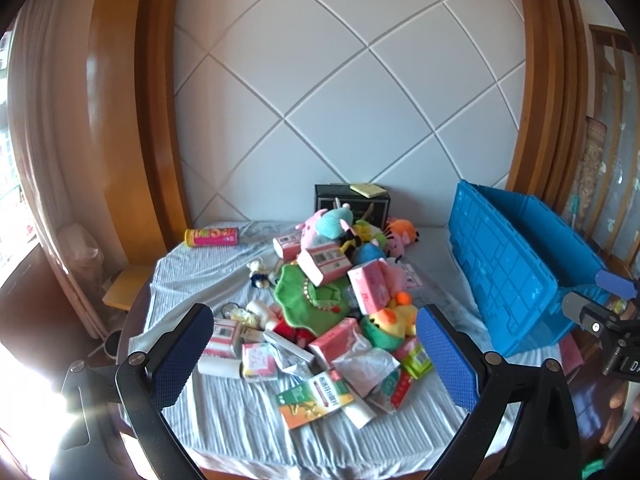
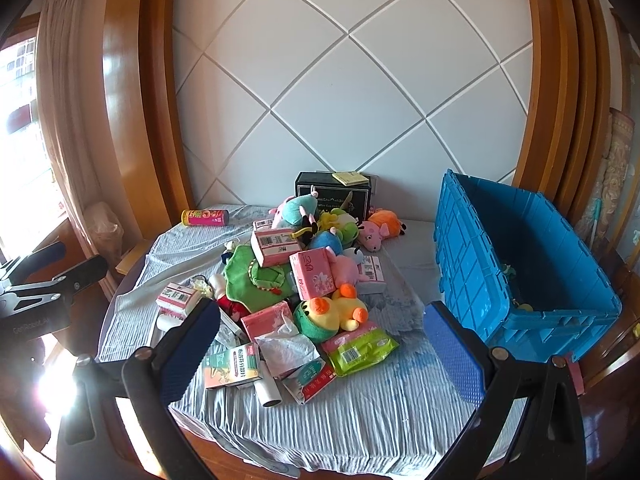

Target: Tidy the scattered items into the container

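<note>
A heap of plush toys, pink tissue packs and small boxes (image 1: 332, 304) (image 2: 304, 288) lies on a light blue cloth on the table. A blue plastic crate (image 1: 508, 264) (image 2: 528, 260) stands open at the right edge, with a few small items at its bottom. My left gripper (image 1: 316, 356) hovers open above the near side of the heap, holding nothing. My right gripper (image 2: 320, 356) is also open and empty, just short of the heap. The right gripper shows at the far right of the left wrist view (image 1: 604, 300), and the left gripper at the left edge of the right wrist view (image 2: 44, 276).
A black box (image 1: 352, 204) (image 2: 334, 196) with a yellow notepad on top stands against the white panelled wall. A pink and yellow can (image 1: 212, 237) (image 2: 205, 217) lies at the cloth's far left. Wooden frames flank the wall; bright glare at the lower left.
</note>
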### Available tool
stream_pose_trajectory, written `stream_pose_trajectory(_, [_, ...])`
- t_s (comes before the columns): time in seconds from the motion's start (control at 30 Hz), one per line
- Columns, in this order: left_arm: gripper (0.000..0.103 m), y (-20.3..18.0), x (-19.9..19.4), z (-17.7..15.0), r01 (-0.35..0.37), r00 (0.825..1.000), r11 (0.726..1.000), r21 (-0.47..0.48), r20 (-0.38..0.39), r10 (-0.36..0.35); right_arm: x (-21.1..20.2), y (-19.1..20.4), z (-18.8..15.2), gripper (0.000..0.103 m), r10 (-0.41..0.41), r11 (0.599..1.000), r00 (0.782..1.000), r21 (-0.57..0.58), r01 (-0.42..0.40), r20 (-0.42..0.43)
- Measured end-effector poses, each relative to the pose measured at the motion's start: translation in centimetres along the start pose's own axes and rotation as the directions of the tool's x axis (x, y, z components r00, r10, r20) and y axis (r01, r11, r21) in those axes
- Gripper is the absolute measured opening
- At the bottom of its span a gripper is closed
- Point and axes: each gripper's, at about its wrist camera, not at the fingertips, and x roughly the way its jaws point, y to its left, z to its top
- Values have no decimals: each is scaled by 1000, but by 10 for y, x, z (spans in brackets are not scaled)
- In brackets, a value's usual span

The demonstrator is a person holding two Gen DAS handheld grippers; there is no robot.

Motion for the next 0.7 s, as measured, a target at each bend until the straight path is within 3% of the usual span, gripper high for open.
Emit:
stream_pose_trajectory(0.37, [102,-7,-9,-4,-21,1000,999,37,-3,21,-8,3,-4,103,16,1000,1000,3,-16,11])
stream_pose_trajectory(0.7, [102,-5,-14,-6,9,1000,1000,16,-17,-9,-14,3,-11,103,15,1000,1000,3,-15,2])
